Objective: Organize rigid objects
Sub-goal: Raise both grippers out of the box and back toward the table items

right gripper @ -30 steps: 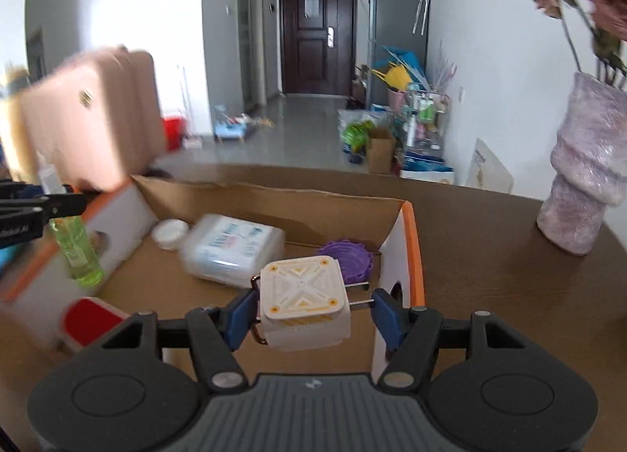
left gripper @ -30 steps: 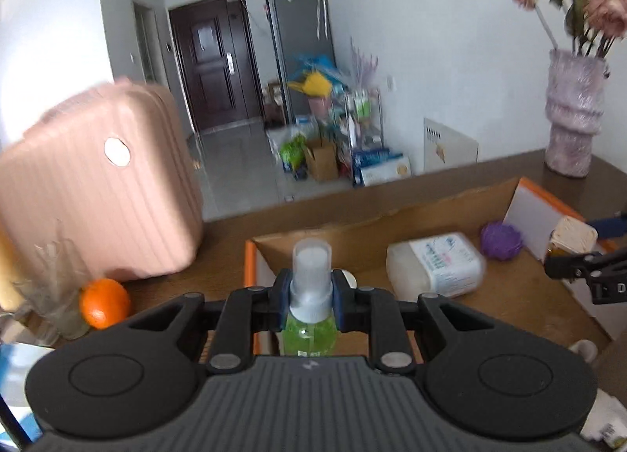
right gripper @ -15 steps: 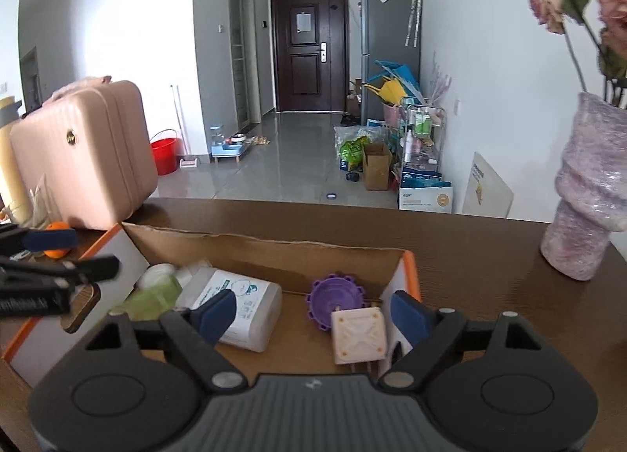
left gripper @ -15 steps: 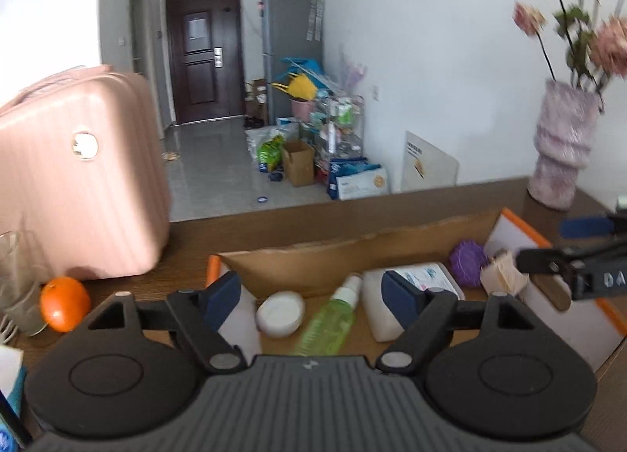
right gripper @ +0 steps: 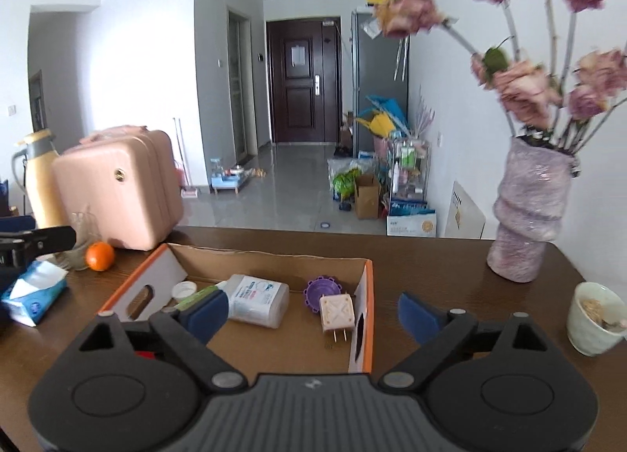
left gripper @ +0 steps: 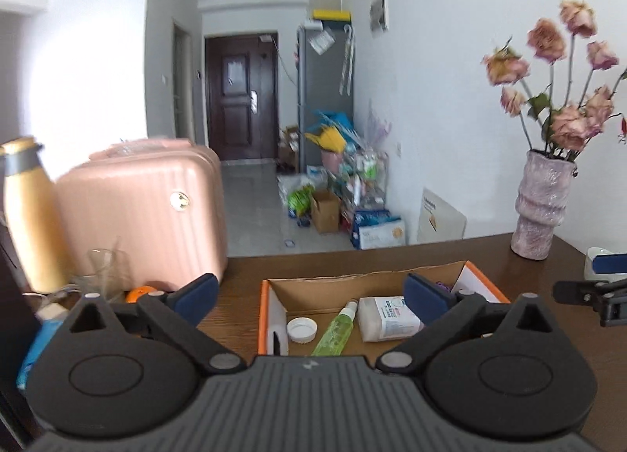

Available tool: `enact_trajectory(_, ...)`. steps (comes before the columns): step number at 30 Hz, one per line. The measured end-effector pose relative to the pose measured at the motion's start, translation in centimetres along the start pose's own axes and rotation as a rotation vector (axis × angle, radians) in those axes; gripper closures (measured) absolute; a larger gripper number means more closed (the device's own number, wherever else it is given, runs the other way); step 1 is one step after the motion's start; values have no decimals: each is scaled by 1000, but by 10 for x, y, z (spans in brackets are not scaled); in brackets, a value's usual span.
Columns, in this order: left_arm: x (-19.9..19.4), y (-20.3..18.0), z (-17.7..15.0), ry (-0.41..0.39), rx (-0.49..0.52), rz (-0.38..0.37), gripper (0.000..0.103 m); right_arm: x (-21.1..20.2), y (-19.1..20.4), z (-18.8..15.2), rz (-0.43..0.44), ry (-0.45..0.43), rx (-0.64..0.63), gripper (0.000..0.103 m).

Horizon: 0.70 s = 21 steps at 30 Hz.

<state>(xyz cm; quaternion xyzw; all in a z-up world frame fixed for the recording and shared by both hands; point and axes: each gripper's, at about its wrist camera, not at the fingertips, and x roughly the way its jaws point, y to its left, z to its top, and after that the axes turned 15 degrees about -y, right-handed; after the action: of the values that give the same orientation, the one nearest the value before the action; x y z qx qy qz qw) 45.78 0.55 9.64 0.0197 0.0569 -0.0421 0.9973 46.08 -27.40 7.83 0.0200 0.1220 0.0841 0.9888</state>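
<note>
An open cardboard box [right gripper: 274, 254] with orange-edged flaps stands on the dark wooden table. In it lie a green spray bottle [left gripper: 336, 328], a white jar lid [left gripper: 301, 329], a white plastic container [right gripper: 256, 300], a purple round piece [right gripper: 323, 291] and a cream plug adapter [right gripper: 336, 309]. My left gripper [left gripper: 309, 293] is open and empty, held back above the box's near side. My right gripper [right gripper: 313, 313] is open and empty, held back over the box's right part.
A pink suitcase [right gripper: 117, 185], a yellow flask [left gripper: 31, 213], a glass [left gripper: 104, 267], an orange [right gripper: 100, 256] and a tissue pack [right gripper: 33, 291] stand left of the box. A vase of flowers [right gripper: 529, 213] and a white cup [right gripper: 595, 318] stand to the right.
Both grippers opened and let go: the spray bottle and the plug adapter now lie in the box. Both grippers have pulled back and up from the box.
</note>
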Motion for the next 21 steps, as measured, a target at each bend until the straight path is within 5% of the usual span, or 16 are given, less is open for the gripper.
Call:
enact_trajectory(12,-184,-44,-71,-99,52,16,0,-155,-2,-67,-1,-94,59,9)
enact_trajectory(21,-297,-51,-123,-105,-31,-15,0,-267,46,-136,2,-164,34,4)
